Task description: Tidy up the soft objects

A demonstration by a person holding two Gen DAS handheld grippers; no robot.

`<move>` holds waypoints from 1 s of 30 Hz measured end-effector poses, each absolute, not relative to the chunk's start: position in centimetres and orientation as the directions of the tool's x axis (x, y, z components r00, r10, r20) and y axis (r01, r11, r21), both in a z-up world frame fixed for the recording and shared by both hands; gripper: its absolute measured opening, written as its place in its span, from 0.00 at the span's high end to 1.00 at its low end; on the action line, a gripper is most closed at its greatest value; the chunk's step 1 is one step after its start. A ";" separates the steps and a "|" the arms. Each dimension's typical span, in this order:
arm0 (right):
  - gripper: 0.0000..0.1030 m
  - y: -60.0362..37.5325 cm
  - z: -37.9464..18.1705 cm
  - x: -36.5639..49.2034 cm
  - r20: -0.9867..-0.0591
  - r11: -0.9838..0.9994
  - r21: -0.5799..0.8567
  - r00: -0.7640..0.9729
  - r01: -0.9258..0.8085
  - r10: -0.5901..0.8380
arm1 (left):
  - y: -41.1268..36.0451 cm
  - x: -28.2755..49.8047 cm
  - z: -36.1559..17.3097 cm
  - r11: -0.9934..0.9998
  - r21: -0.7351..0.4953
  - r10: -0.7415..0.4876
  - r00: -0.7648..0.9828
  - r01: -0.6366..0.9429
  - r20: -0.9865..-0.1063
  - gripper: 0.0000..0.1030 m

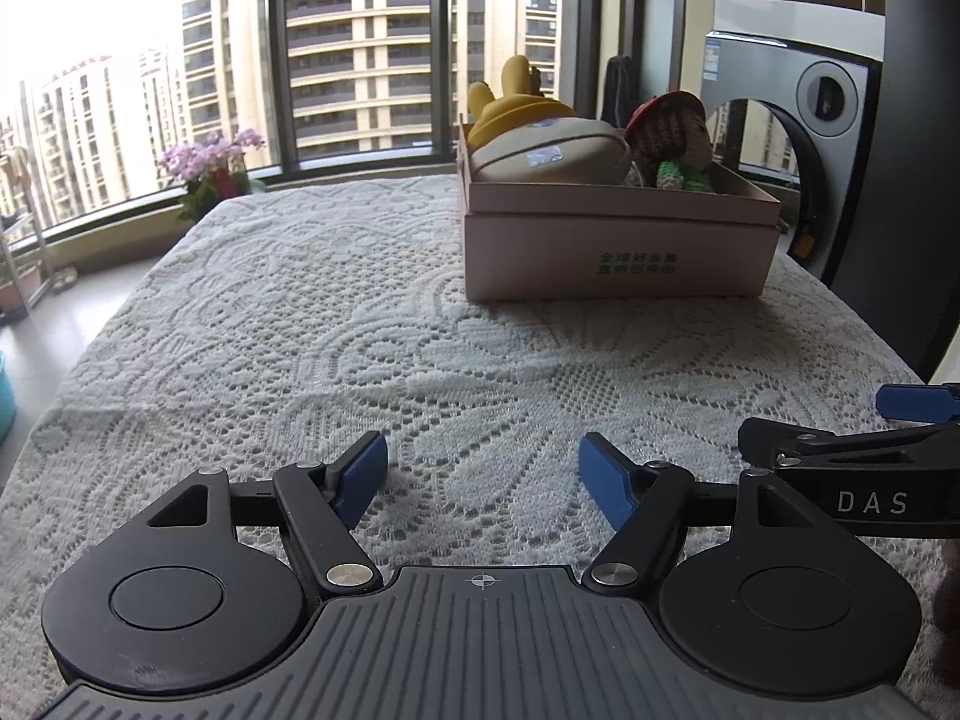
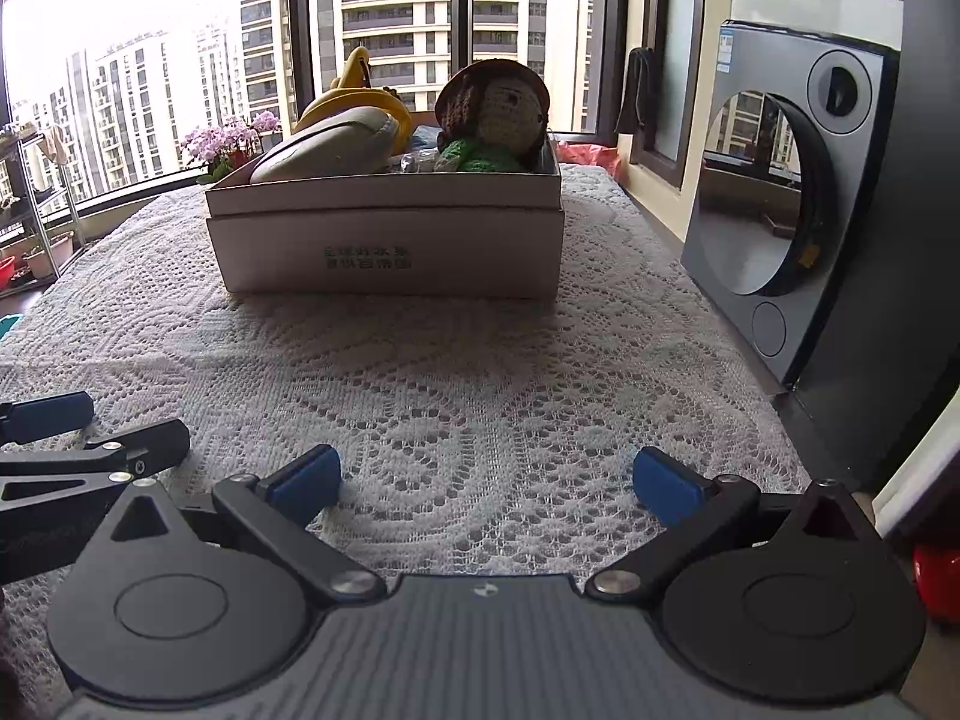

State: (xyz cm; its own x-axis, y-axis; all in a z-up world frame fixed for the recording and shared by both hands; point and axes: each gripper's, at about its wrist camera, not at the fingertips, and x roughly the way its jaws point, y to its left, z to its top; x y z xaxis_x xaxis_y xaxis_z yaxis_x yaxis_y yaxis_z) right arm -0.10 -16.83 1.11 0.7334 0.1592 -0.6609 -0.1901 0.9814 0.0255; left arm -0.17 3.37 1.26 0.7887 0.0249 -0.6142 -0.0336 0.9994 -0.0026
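Note:
A pinkish cardboard box (image 1: 618,258) stands at the far right of the lace-covered table (image 1: 300,330); it also shows in the right wrist view (image 2: 390,258). In it lie a yellow plush toy (image 1: 510,99), a beige soft pouch (image 1: 552,153) and a crocheted doll (image 1: 666,132) with a brown hat and green body; the doll also shows in the right wrist view (image 2: 498,114). My left gripper (image 1: 483,474) is open and empty, low over the near table. My right gripper (image 2: 486,480) is open and empty beside it, to its right.
A washing machine (image 2: 792,210) with a round door stands right of the table. A pot of pink flowers (image 1: 210,171) sits on the window sill behind the table's far left corner. A plant rack (image 2: 36,222) stands at the left.

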 end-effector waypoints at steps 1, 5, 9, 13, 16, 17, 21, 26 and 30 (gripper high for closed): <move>0.00 -16.8 1.1 -0.1 -0.660 0.981 0.026 0.734 -0.191 0.160 | 3.4 -0.2 1.3 0.999 -0.003 0.025 0.789 -0.034 -0.614 0.26; 0.00 -16.9 1.1 -0.1 -0.660 0.981 0.026 0.734 -0.190 0.160 | 3.3 -0.5 1.3 0.999 -0.003 0.028 0.789 -0.038 -0.613 0.26; 0.00 -16.9 1.1 0.0 -0.660 0.981 0.026 0.734 -0.191 0.160 | 3.3 -0.5 1.4 0.999 -0.007 0.025 0.790 -0.038 -0.613 0.26; 0.00 -16.9 1.1 0.0 -0.660 0.981 0.027 0.734 -0.191 0.160 | 3.3 -0.5 1.4 0.999 -0.006 0.026 0.789 -0.038 -0.613 0.26; 0.00 -16.9 1.1 -0.1 -0.660 0.981 0.027 0.734 -0.191 0.160 | 3.3 -0.5 1.4 0.999 -0.006 0.026 0.789 -0.038 -0.613 0.26; 0.00 -16.9 1.1 -0.1 -0.660 0.981 0.026 0.734 -0.191 0.160 | 3.3 -0.5 1.4 0.999 -0.006 0.026 0.789 -0.038 -0.613 0.26; 0.00 -16.9 1.1 -0.1 -0.660 0.981 0.026 0.734 -0.191 0.160 | 3.3 -0.5 1.4 0.999 -0.007 0.026 0.789 -0.038 -0.613 0.26; 0.00 -16.9 1.2 -0.1 -0.660 0.981 0.027 0.734 -0.191 0.160 | 3.3 -0.4 1.4 0.999 -0.008 0.025 0.789 -0.038 -0.613 0.25; 0.00 -16.9 1.2 -0.1 -0.660 0.981 0.027 0.734 -0.191 0.160 | 3.3 -0.4 1.4 0.999 -0.008 0.025 0.789 -0.038 -0.613 0.25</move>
